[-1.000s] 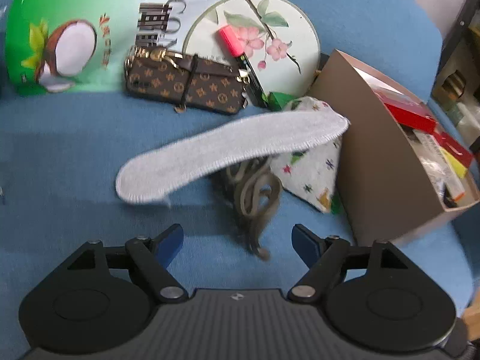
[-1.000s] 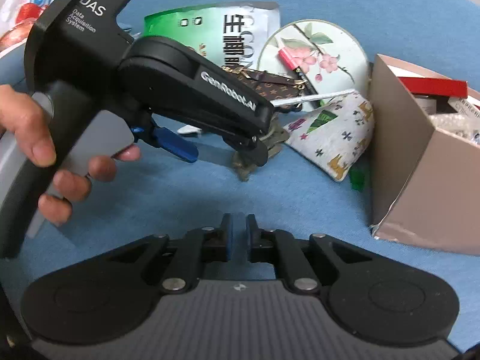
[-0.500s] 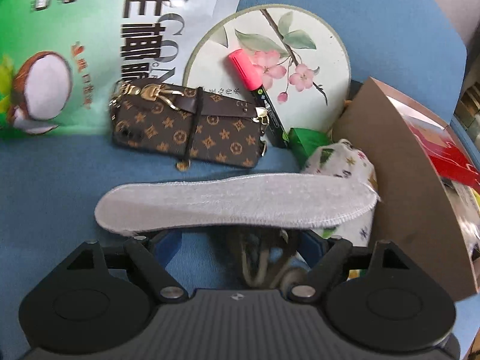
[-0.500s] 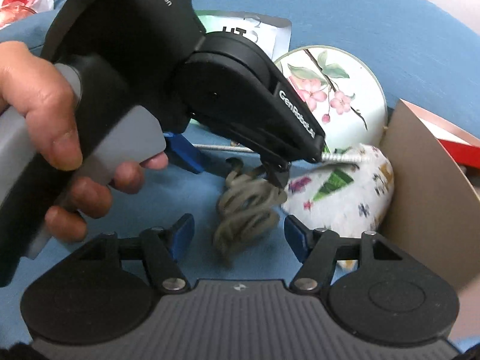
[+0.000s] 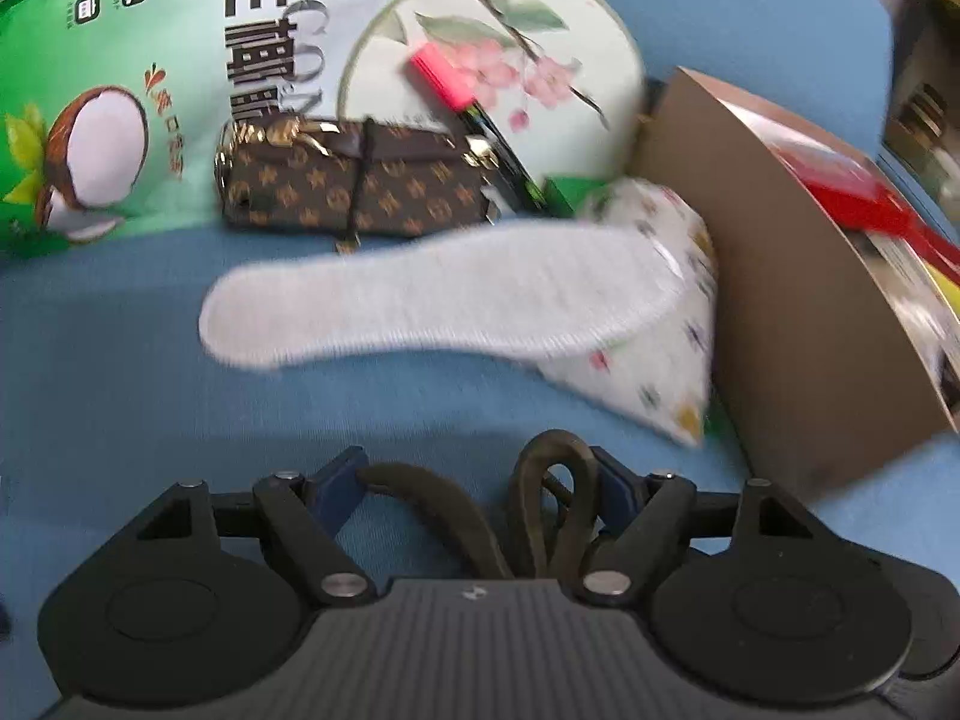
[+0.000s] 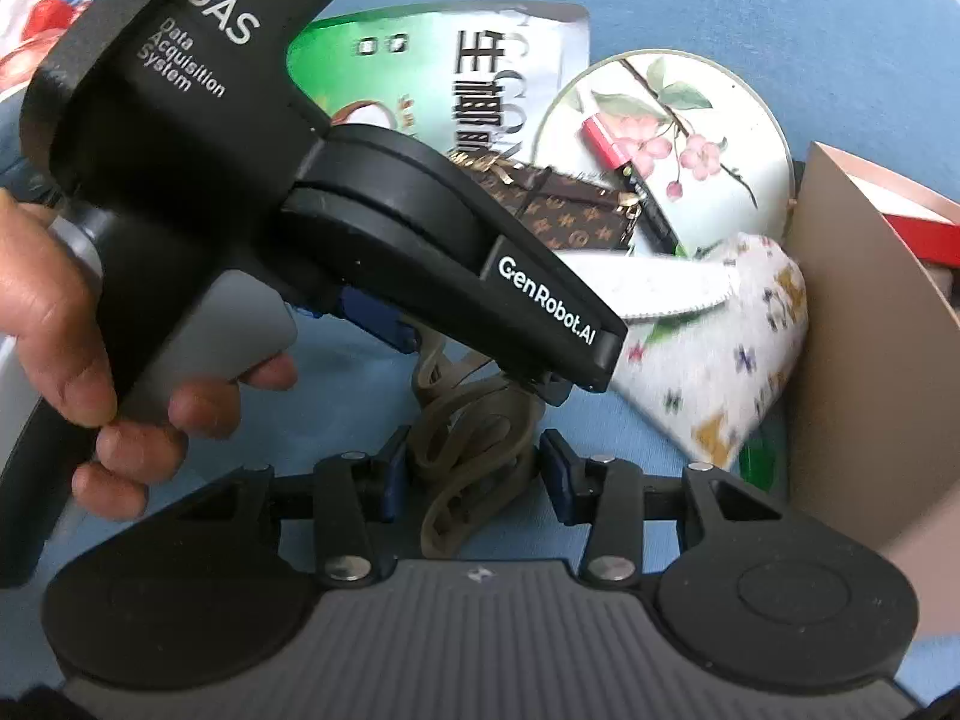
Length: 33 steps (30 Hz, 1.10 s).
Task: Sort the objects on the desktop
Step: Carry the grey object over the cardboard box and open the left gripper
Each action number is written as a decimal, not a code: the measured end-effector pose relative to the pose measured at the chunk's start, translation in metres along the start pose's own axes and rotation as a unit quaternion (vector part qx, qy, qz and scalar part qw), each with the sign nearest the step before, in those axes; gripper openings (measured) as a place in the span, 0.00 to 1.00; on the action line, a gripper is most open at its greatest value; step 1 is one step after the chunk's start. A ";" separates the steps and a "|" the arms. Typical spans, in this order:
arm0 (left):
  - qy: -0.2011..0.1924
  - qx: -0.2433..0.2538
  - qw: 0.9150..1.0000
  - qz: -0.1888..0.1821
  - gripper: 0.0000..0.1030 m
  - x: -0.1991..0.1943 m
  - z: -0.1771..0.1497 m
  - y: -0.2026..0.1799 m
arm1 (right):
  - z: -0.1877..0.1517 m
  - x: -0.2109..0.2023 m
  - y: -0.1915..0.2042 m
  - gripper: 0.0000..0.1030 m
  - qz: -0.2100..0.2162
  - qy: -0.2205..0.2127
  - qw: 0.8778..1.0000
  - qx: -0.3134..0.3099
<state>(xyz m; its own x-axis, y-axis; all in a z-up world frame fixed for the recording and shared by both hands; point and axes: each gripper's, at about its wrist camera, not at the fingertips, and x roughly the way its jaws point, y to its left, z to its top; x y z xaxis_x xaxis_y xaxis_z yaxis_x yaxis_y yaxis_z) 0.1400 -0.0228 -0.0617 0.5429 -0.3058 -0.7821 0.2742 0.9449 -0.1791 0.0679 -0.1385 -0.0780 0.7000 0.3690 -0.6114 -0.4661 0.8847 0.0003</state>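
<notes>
**Q:** Clutter on blue cloth — what is hard to make out?

**A:** The white insole [image 5: 444,294] is motion-blurred and lies partly over the printed fabric pouch [image 5: 654,360]. In the right wrist view the left gripper's black body hides most of it, and the left hand [image 6: 90,348] wraps that handle. The pink-capped marker [image 5: 456,87] runs behind the brown monogram wallet [image 5: 360,186].

**Q:** And the grippers?

**A:** Left gripper [image 5: 480,480] has its jaws spread, with loops of the olive cord [image 5: 540,510] lying between the fingers. Right gripper [image 6: 474,474] is parted too, its blue pads either side of the same cord bundle, not clearly pressing it.

**Q:** Room to move?

**A:** Bare blue cloth [image 5: 108,372] lies left of the cord. To the right, the cardboard box [image 5: 798,312] stands just beside the pouch.

**Q:** Its contents?

**A:** A red packet [image 5: 870,204] and blurred items, cut off at the frame edge. The floral round fan [image 5: 510,60] and the coconut snack bag [image 5: 120,120] lie behind.
</notes>
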 end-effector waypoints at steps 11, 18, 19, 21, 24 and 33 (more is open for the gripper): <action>-0.026 0.022 0.999 -0.020 0.78 -0.068 -0.012 -0.055 | -0.028 -0.099 0.016 0.42 -0.031 -0.058 0.998 0.020; -0.109 0.076 0.991 -0.031 0.78 -0.102 0.041 -0.113 | 0.000 -0.144 -0.014 0.42 -0.084 -0.158 0.983 0.046; -0.121 0.084 0.989 -0.034 0.78 -0.102 0.050 -0.123 | 0.006 -0.148 -0.022 0.42 -0.093 -0.172 0.979 0.053; -0.142 0.099 0.984 -0.043 0.78 -0.099 0.069 -0.142 | 0.015 -0.152 -0.038 0.42 -0.115 -0.196 0.972 0.068; -0.159 0.126 0.976 -0.074 0.78 -0.085 0.099 -0.173 | 0.028 -0.152 -0.065 0.42 -0.171 -0.225 0.956 0.085; -0.131 0.190 0.965 -0.125 0.78 0.007 0.150 -0.247 | 0.036 -0.119 -0.157 0.42 -0.258 -0.212 0.934 0.129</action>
<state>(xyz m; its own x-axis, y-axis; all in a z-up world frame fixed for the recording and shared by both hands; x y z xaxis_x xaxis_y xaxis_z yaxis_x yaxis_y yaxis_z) 0.1953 -0.2758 0.0670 0.5908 -0.5843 -0.5564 0.6665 0.7421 -0.0715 0.0776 -0.3105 0.0233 0.9721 -0.0932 -0.2151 0.0990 0.9949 0.0165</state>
